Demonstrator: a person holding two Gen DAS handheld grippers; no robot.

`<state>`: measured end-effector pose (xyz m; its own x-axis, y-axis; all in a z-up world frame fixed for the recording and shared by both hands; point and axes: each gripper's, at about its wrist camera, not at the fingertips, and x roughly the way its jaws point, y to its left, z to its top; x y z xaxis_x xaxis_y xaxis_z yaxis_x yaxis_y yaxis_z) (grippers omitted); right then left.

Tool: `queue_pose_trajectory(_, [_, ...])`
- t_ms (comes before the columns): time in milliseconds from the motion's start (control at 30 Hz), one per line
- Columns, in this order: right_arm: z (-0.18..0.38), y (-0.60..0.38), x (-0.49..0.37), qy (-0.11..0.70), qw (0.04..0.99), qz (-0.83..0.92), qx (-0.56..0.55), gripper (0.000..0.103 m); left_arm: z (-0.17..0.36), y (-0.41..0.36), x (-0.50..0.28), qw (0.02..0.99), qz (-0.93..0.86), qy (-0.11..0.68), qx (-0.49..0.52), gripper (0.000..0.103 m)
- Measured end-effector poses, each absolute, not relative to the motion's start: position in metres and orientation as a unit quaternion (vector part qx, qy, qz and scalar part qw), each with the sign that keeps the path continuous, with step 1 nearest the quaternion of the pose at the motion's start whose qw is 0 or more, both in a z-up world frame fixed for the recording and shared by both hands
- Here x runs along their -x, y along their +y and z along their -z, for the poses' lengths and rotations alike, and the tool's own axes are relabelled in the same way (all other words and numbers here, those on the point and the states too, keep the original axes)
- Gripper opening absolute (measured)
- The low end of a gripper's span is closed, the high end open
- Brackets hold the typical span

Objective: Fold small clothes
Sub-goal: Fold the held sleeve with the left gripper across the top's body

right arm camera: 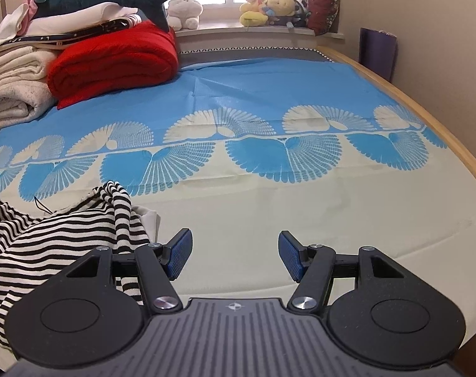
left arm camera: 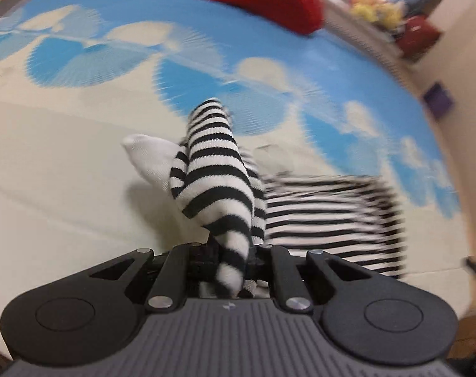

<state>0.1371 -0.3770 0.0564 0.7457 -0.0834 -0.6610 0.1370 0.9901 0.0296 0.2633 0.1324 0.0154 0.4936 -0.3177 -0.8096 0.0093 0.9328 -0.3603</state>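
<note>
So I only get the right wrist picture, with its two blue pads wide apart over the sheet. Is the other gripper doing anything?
Observer: Yes. The left gripper is shut on the striped garment, a bunched fold of it pinched between the jaws.
Operator: Is all of it off the bed?
Observer: No. Part of the cloth trails blurred on the sheet to the right.
Operator: Only stripes?
Observer: A plain white part sticks out to the left of the bunch.
</note>
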Motion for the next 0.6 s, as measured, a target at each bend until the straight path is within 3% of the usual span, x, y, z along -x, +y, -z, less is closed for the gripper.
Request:
queue_pose_trajectory(400, [-0.057,-0.380,-0.138,0.352,0.933,0.066,-0.040,0.063,-0.037,-0.056,-0.265,0.818,0.283,0.453,0.214,0.013])
queue_pose_trajectory(533, [-0.057,-0.377,-0.140,0.352,0.932,0.065,-0.051,0.063,-0.034,-0.097,-0.264,0.809,0.314,0.449,0.215,0.027])
queue_pose_trajectory(600, [-0.057,-0.373,-0.140,0.352,0.933,0.060,-0.054,0.063,-0.035,-0.094,-0.262,0.794,0.340,0.438,0.249,0.027])
